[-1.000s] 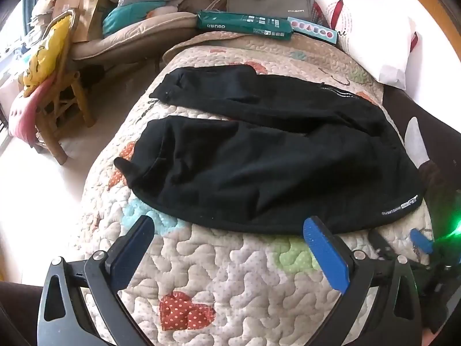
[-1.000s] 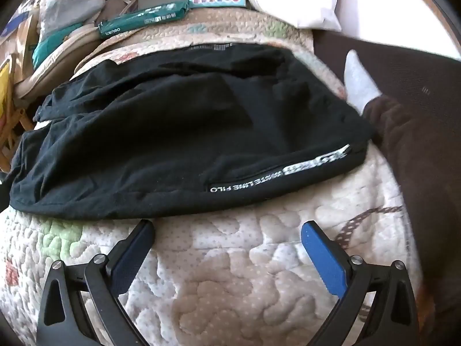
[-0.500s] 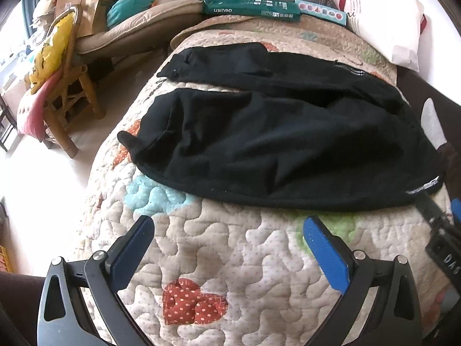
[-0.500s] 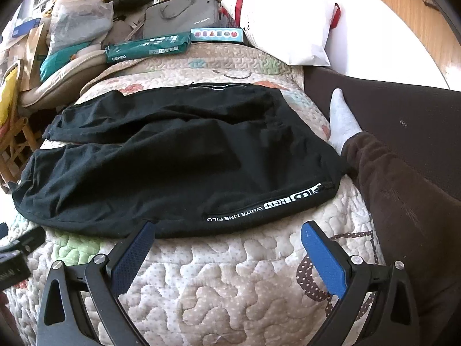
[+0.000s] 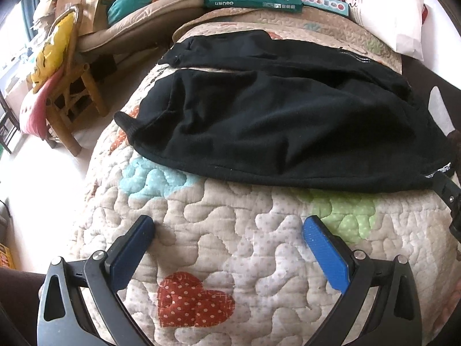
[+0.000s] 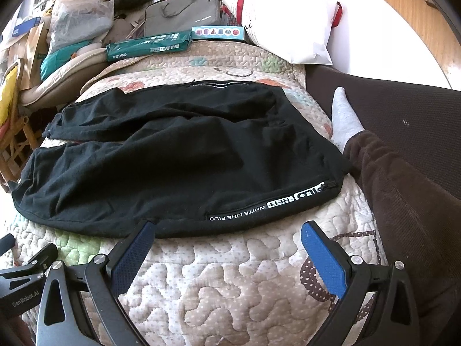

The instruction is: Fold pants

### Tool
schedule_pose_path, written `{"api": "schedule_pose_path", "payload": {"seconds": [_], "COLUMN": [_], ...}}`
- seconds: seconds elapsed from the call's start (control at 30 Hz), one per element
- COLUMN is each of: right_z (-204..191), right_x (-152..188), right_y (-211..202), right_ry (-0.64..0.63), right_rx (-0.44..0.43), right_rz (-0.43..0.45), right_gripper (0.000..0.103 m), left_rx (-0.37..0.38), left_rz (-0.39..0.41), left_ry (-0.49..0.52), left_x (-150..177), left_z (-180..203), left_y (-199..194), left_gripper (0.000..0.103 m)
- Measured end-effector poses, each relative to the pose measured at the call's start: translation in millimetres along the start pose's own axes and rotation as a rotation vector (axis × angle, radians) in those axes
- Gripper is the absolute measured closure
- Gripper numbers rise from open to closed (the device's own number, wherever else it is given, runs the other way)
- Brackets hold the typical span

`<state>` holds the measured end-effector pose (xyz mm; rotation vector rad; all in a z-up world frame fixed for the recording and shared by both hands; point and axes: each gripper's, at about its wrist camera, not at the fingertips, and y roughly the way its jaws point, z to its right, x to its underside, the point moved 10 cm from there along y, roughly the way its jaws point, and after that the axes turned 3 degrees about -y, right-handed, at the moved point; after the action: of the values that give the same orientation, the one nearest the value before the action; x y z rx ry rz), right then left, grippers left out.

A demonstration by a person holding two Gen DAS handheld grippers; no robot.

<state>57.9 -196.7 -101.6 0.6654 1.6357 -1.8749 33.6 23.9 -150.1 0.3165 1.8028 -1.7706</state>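
Observation:
Black pants (image 5: 273,124) lie spread flat on a quilted bed cover (image 5: 230,230), legs to the left, waistband to the right. In the right wrist view the pants (image 6: 187,158) show white lettering along the near side seam. My left gripper (image 5: 230,227) is open and empty, over the quilt short of the near leg. My right gripper (image 6: 227,230) is open and empty; its left fingertip (image 6: 144,230) is at the pants' near edge by the waist. The right gripper's body shows at the right edge of the left wrist view (image 5: 446,190).
A person's leg in brown trousers and a grey sock (image 6: 343,121) lies right of the pants. A white pillow (image 6: 288,14), green box (image 6: 149,46) and grey bag (image 6: 181,14) sit at the bed's far end. A wooden chair (image 5: 63,92) stands left.
Both grippers have drawn back and risen, so more quilt shows in front of the pants. The pants have not moved. Both stay open.

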Motion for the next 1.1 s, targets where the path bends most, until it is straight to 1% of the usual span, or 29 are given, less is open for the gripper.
{"api": "schedule_pose_path", "payload": {"seconds": [0.2, 0.37, 0.47, 0.57, 0.7, 0.77, 0.87, 1.1], "right_z": [-3.9, -5.5, -4.6, -2.5, -3.5, -4.9, -6.9, -12.0], "right_x": [-0.2, -1.6, -1.5, -2.9, -6.7, -8.4, -9.8, -11.0], "right_y": [-0.1, -2.5, -3.2, -4.2, -6.6, -8.0, -9.7, -11.8], "right_ry": [0.001, 0.01, 0.034, 0.044, 0.048, 0.05, 0.049, 0.026], "right_rx": [-0.018, -0.033, -0.054, -0.061, -0.079, -0.091, -0.106, -0.114], "right_rz": [-0.001, 0.004, -0.003, 0.0, 0.009, 0.014, 0.018, 0.025], "right_gripper": [0.0, 0.0, 0.0, 0.0, 0.0, 0.0, 0.0, 0.0], "left_rx": [0.015, 0.027, 0.002, -0.031, -0.055, -0.062, -0.063, -0.043], "left_rz": [0.049, 0.031, 0.025, 0.081, 0.162, 0.187, 0.187, 0.146], "left_ry": [0.016, 0.049, 0.054, 0.069, 0.08, 0.082, 0.082, 0.052], "left_x": [5.4, 7.1, 6.8, 0.6, -10.8, -12.7, -12.6, -9.6], "left_z": [4.9, 3.5, 1.0, -1.3, -4.0, -6.1, -9.9, -17.5], "left_y": [-1.2, -4.4, -11.2, -26.0, -50.2, -58.2, -61.4, -54.3], "left_gripper": [0.0, 0.0, 0.0, 0.0, 0.0, 0.0, 0.0, 0.0]}}
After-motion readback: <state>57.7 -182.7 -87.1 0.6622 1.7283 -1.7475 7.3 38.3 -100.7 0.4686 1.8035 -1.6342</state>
